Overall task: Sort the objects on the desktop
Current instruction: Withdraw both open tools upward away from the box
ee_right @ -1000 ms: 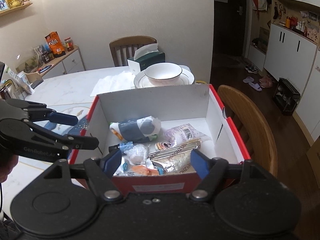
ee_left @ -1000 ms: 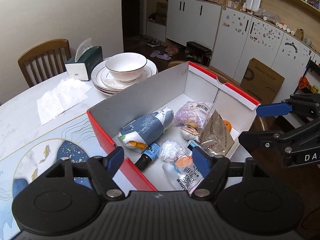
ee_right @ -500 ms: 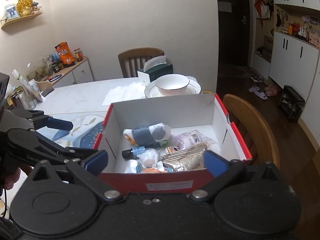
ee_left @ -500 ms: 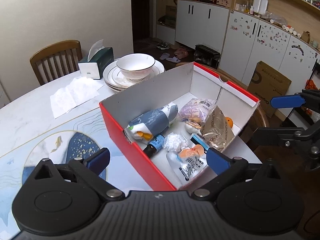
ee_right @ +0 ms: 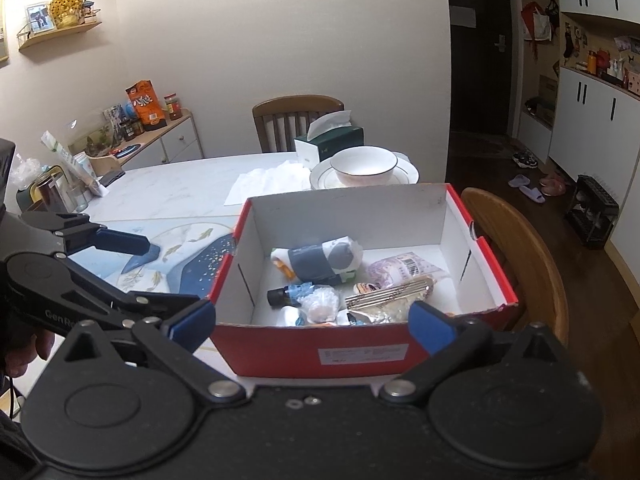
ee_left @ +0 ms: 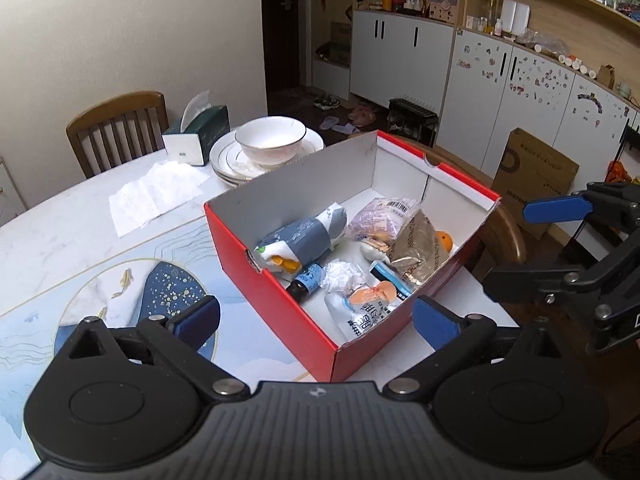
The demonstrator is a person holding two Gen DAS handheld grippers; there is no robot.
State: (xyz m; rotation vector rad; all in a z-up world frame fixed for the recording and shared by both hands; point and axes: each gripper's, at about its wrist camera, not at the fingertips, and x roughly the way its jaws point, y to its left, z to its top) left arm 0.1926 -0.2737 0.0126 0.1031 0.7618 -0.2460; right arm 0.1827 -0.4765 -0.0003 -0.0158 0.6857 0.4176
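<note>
both jaws gape wide, red box (ee_left: 280, 304) just beyond them.

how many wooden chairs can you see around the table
2: one wooden chair at the table's far side behind the tissue box, another tucked beside the red box. Others may be out of view.

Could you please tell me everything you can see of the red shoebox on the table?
The red shoebox is an open, lidless cardboard box, red outside and white inside, with a white label on its near end in the right wrist view. It sits flat near the edge of the table, partly on a blue patterned mat, with a wooden chair just beyond it. Inside lie snack packets, a small dark bottle, crumpled wrap and an orange object. Neither gripper touches it.
</note>
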